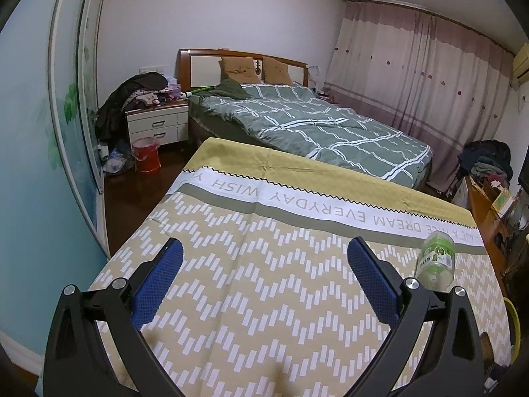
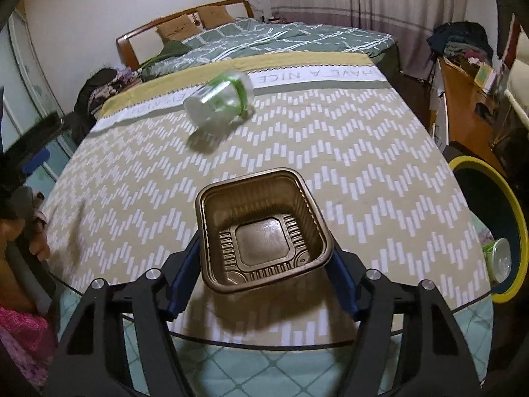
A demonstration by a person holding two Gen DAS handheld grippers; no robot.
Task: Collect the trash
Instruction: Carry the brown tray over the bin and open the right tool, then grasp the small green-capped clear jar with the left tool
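An empty brown tray (image 2: 264, 231) is clasped between the blue pads of the right tool (image 2: 264, 261) over the counter (image 2: 380, 172). The left tool (image 1: 263, 274) is spread wide, empty. Farther off, a clear bottle (image 2: 220, 99) is seen lying on the counter; beside the counter, a yellow-rimmed bin (image 2: 515, 231) with a cup (image 2: 499, 258) inside.

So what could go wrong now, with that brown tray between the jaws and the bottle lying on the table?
1. The brown tray sits between the right gripper's jaws near the table edge; thin plastic may buckle or pop out if squeezed.
2. The bottle lies on its side, so it could roll away.
3. The bin stands beside the table, so a tray dropped early could miss it.
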